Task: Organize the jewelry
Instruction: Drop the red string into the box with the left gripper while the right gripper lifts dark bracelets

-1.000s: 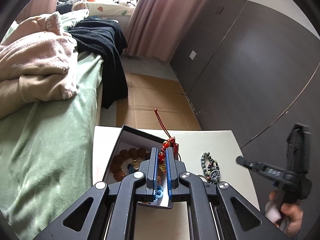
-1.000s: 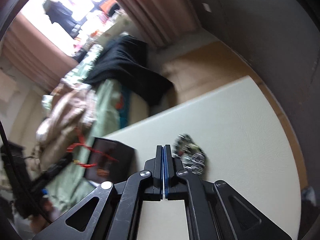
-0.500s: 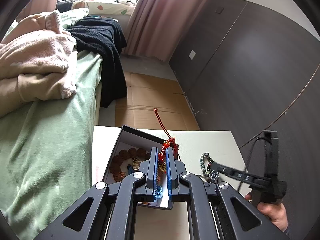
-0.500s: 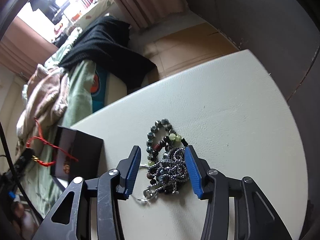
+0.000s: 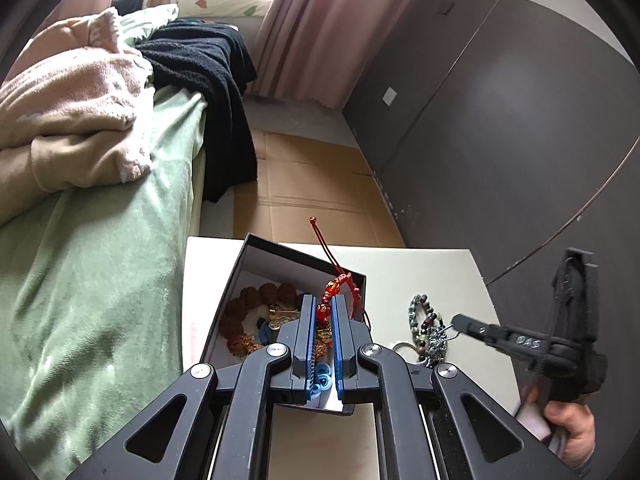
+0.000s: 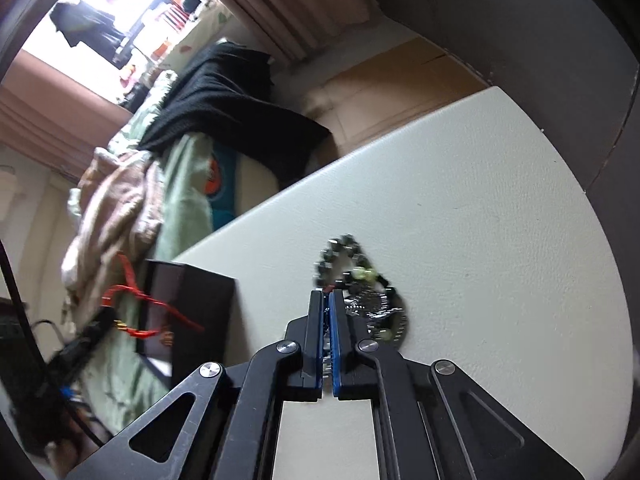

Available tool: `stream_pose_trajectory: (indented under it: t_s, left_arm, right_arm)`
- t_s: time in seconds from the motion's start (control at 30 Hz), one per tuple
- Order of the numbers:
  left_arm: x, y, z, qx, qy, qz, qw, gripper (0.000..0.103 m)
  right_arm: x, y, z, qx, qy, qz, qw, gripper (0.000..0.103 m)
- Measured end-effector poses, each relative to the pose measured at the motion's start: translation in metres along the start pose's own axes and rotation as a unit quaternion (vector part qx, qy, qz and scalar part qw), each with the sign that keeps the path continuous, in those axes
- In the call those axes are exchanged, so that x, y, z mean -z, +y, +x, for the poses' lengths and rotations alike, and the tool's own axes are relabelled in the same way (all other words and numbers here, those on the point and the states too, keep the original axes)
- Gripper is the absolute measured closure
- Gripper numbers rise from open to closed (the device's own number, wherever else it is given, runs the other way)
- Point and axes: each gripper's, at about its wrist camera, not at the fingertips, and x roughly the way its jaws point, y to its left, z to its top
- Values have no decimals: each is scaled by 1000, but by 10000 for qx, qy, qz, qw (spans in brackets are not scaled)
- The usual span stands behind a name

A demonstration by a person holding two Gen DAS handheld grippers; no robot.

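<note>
My left gripper [image 5: 322, 300] is shut on a red beaded bracelet [image 5: 335, 289] with a red cord, held over the open black jewelry box [image 5: 236, 280]. The box holds a brown wooden bead bracelet [image 5: 240, 320] and other pieces. My right gripper [image 6: 328, 294] is shut on a silver chain [image 6: 366, 304] in a pile with a dark bead bracelet [image 6: 340, 246] on the white table [image 6: 480, 220]. The right gripper also shows in the left wrist view [image 5: 456, 317], touching that pile [image 5: 426, 328].
A bed with a green blanket [image 5: 100, 280], a pink blanket [image 5: 72, 112] and black cloth [image 5: 208, 64] lies left of the table. Cardboard [image 5: 312, 184] covers the floor beyond. A dark wall [image 5: 500, 140] runs along the right.
The right gripper was open around the bead and chain pile half a second ago; now it has shut on the chain. The left gripper has stayed over the box with the red bracelet.
</note>
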Motion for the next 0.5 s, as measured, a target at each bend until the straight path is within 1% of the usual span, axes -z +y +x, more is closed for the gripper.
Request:
stream_pose_trajectory:
  t_s: [0.1, 0.17, 0.23, 0.27, 0.3, 0.37, 0.43, 0.5]
  left_arm:
    - [1, 3, 6, 17, 123, -41, 9999, 96]
    - [0, 7, 11, 73, 282, -165, 9994, 95]
    - [-1, 13, 13, 59, 345, -328, 9989, 94]
    - [-1, 14, 11, 49, 344, -369, 9987, 83]
    - [-1, 16, 10, 58, 330, -409, 9986, 58]
    - [-2, 17, 3, 143, 189, -459, 9987, 29]
    - [-5, 16, -6, 194, 19, -464, 9987, 29]
    - [-6, 15, -11, 221, -39, -452, 9987, 29]
  right_arm:
    - [0, 7, -10, -199, -157, -22, 9997, 99]
    - [0, 14, -20, -346, -294, -76, 9989, 99]
    - [0, 20, -30, -459, -429, -136, 9979, 99]
    - [1, 24, -37, -516, -526, -164, 9971, 99]
    - [1, 26, -43, -566, -598, -158, 9965, 99]
    - [1, 28, -51, -705, -708, -106, 9949, 99]
    - [1, 30, -60, -779, -816, -71, 9936, 99]
    - [-1, 32, -72, -935, -952, -24, 9911, 99]
